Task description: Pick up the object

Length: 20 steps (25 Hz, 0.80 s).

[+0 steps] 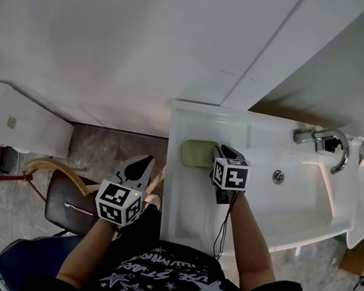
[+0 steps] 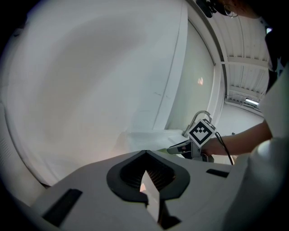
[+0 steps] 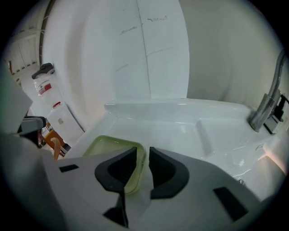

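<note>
A pale green shallow dish lies on the left ledge of the white sink. My right gripper reaches over the ledge and is shut on the dish's right rim. In the right gripper view the green rim of the dish sits in the narrow gap of the right gripper, the rest of the dish spreading left under the left pad. My left gripper hangs off the sink's left side above the floor, shut with nothing held. Its closed jaws fill the bottom of the left gripper view.
The basin lies right of the dish, with a chrome faucet at its far right corner and a drain. A white wall rises behind. Left of the sink stand a brown chair and a white box.
</note>
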Tool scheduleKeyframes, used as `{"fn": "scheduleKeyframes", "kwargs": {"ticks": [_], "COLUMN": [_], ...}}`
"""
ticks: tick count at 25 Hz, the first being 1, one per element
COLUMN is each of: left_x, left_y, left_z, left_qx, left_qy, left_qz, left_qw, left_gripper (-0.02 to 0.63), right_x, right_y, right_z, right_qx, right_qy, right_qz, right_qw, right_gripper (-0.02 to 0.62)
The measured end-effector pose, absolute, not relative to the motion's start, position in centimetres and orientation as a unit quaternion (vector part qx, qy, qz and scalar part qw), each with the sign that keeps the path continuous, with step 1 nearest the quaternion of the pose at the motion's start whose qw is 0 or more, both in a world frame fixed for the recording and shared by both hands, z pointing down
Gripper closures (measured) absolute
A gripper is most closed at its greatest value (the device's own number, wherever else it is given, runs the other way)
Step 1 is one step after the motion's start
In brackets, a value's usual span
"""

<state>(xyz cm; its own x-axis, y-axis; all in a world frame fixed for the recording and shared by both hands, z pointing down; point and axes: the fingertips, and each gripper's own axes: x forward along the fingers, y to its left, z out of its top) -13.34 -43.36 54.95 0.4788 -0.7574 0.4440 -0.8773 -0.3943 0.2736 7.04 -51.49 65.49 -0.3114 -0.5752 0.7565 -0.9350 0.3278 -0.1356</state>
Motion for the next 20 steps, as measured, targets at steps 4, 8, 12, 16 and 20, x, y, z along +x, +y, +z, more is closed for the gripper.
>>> {"fn": "scheduleKeyframes", "kwargs": {"ticks": [4,8,12,16,20], "left_x": [-13.4,-13.1,-13.0,-12.5,-12.4], "left_y": [-43.0,-42.8,-42.4,-41.9,-41.1], "left_z": [55.1,54.9,55.1,54.9,54.0], "left_qx": [0.824,0.825,0.826,0.829,0.831], "left_qy": [-0.496,-0.494,-0.491,-0.489,-0.488], "left_qz": [0.125,0.122,0.123,0.122,0.117], "left_qw": [0.243,0.245,0.248,0.245,0.237], "left_gripper": [0.591,0.591,0.592,0.591,0.591], "right_x": [6.6,6.7,6.7,7.2,7.2], "right_y": [-51.6,-51.9,-52.1,-52.0,-51.3], "right_z": [66.0,66.0,66.0,65.4,64.0], "right_qx": [0.492,0.502,0.513,0.522,0.526], "right_qy": [-0.752,-0.740,-0.729,-0.724,-0.728], "right_qz": [0.303,0.308,0.315,0.318,0.316], "right_qw": [0.315,0.325,0.326,0.320,0.306], "right_gripper": [0.506,0.514,0.534,0.561,0.563]}}
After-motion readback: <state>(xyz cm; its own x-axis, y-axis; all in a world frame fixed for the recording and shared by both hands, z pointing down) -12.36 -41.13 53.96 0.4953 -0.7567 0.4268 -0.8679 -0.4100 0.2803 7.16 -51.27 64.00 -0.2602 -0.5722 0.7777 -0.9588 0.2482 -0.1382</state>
